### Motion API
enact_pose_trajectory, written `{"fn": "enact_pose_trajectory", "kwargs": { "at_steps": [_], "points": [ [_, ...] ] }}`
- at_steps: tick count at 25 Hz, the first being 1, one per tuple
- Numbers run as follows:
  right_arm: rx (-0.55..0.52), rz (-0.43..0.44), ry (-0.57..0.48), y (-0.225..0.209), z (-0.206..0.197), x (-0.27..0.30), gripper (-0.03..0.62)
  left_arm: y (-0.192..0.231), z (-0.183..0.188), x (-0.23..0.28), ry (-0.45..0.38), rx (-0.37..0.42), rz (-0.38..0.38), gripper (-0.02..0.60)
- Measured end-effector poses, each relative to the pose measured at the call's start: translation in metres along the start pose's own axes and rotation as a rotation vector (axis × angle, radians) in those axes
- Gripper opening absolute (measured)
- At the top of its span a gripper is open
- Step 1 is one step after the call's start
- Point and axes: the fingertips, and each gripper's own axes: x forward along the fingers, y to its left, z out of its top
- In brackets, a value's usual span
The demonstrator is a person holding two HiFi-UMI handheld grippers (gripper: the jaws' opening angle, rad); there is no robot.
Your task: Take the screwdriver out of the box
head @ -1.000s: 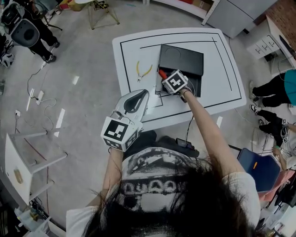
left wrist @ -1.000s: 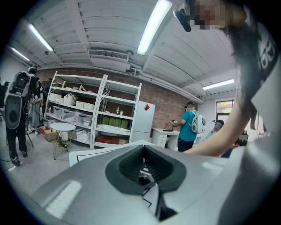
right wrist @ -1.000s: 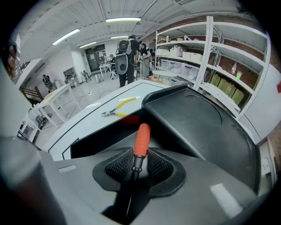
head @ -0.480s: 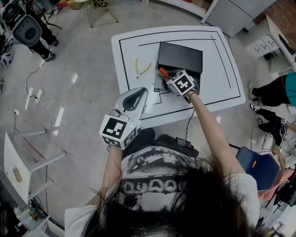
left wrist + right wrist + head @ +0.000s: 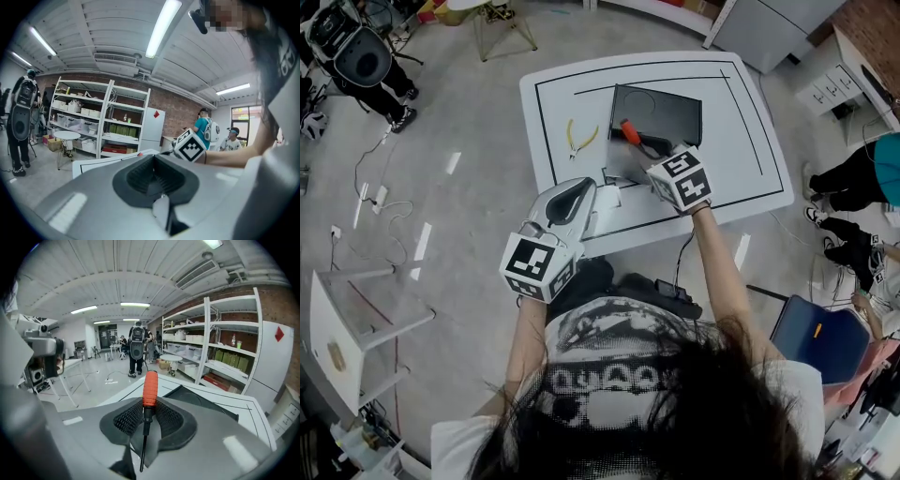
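A screwdriver with an orange handle (image 5: 150,387) and thin black shaft sits between the pads of my right gripper (image 5: 148,414), which is shut on its black neck just below the handle. In the head view the right gripper (image 5: 649,156) holds the screwdriver (image 5: 630,130) above the near edge of the open black box (image 5: 661,110), on the white table (image 5: 741,141). The box (image 5: 211,405) lies below and behind the jaws. My left gripper (image 5: 579,195) hovers at the table's near left edge, its jaws together with nothing in them (image 5: 155,174).
Yellow-handled pliers (image 5: 578,138) lie on the table left of the box. A white sheet (image 5: 609,195) lies near the front edge. People stand at the room's left (image 5: 361,56) and right (image 5: 862,178). Shelving (image 5: 220,352) stands beyond the table.
My right gripper has risen out of the box with the screwdriver, moving right and back toward the person. The left gripper has stayed in place.
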Motion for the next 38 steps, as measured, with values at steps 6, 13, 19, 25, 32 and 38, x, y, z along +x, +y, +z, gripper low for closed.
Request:
{"fn": "enact_pose_trajectory", "kwargs": {
  "at_steps": [6,13,19,25,32,38],
  "points": [
    [0.054,-0.028,-0.145,0.009,0.025,-0.057,0.094,-0.019,-0.001,0.002,0.007,0.011,-0.002,0.000],
    [0.112,-0.041,-0.225,0.023,0.016,-0.118,0.094,-0.051,-0.003,0.005,0.013,0.024,-0.002,0.000],
    [0.149,-0.036,-0.239,0.037,-0.013,-0.166,0.094,-0.089,-0.007,0.001,0.020,0.032,0.004,0.000],
    [0.172,-0.006,-0.249,0.058,-0.040,-0.208,0.094,-0.131,-0.018,-0.009,0.028,0.027,0.022,0.000],
    [0.188,0.047,-0.254,0.087,-0.066,-0.238,0.094,-0.172,-0.044,-0.028,0.066,-0.008,0.050,0.000],
    [0.194,0.072,-0.250,0.107,-0.079,-0.251,0.094,-0.193,-0.053,-0.045,0.072,-0.011,0.053,0.000]
  ]
}}
